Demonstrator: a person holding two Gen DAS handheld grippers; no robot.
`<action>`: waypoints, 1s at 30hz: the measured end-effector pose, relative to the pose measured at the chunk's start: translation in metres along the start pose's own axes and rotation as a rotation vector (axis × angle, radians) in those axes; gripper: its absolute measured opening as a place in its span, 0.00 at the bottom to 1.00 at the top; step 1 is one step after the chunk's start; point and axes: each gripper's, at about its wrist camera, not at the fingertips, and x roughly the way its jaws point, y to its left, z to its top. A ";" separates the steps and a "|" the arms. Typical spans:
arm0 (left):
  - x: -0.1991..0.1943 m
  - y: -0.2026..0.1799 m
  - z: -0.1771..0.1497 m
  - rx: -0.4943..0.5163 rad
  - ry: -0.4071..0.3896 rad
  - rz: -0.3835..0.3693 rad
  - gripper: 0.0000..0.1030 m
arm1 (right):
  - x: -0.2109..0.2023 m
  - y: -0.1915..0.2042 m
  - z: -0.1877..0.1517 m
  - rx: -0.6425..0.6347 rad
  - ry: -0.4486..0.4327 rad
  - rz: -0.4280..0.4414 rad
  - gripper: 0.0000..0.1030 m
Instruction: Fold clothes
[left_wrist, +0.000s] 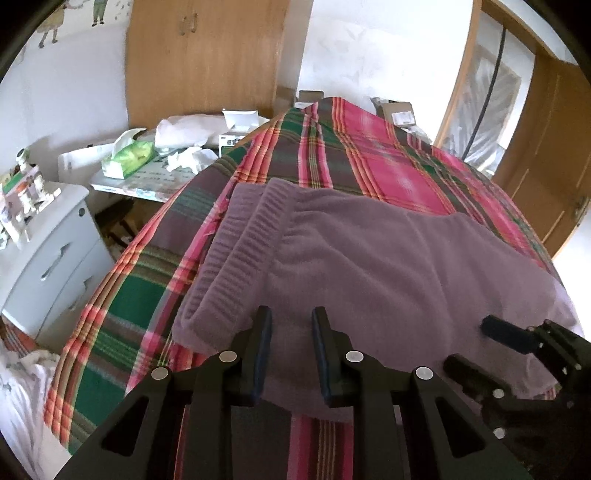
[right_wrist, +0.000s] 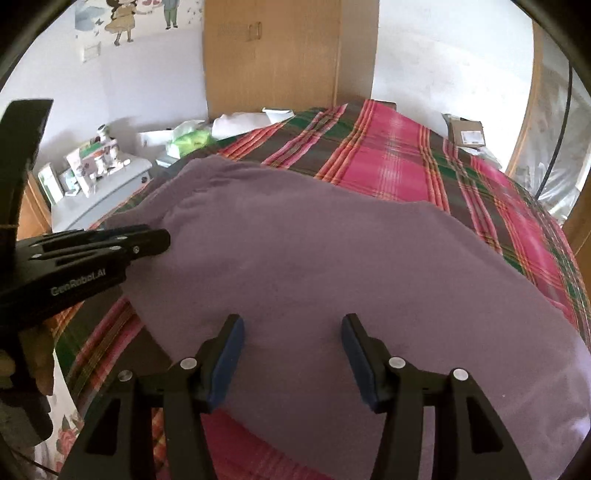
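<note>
A purple fleece garment (left_wrist: 369, 266) lies flat on a bed with a pink and green plaid cover (left_wrist: 369, 147); its ribbed cuffs (left_wrist: 240, 251) are stacked at the left end. My left gripper (left_wrist: 291, 325) sits over the garment's near edge, open with a narrow gap and flat fabric showing between its fingers. My right gripper (right_wrist: 291, 332) is open wide above the near edge of the garment (right_wrist: 314, 258), nothing pinched. The right gripper (left_wrist: 476, 347) also shows at the left wrist view's lower right. The left gripper (right_wrist: 162, 240) reaches in from the left of the right wrist view, its tip on the fabric.
A white drawer cabinet (left_wrist: 55, 251) with small items on top stands left of the bed. Behind it is a cluttered table with a green tissue pack (left_wrist: 129, 158). A wooden wardrobe (left_wrist: 203, 55) stands at the back, cardboard boxes (left_wrist: 399, 112) beyond the bed, a wooden door (left_wrist: 546, 147) at right.
</note>
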 end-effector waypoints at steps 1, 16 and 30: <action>-0.001 0.001 -0.001 -0.003 -0.001 -0.003 0.22 | 0.001 0.002 -0.001 -0.003 -0.002 -0.008 0.54; -0.004 0.005 0.003 0.000 0.003 0.004 0.22 | 0.004 0.027 0.008 -0.060 -0.019 0.166 0.54; -0.012 0.005 0.002 0.010 -0.016 0.013 0.22 | 0.007 0.055 0.011 -0.171 -0.022 0.202 0.55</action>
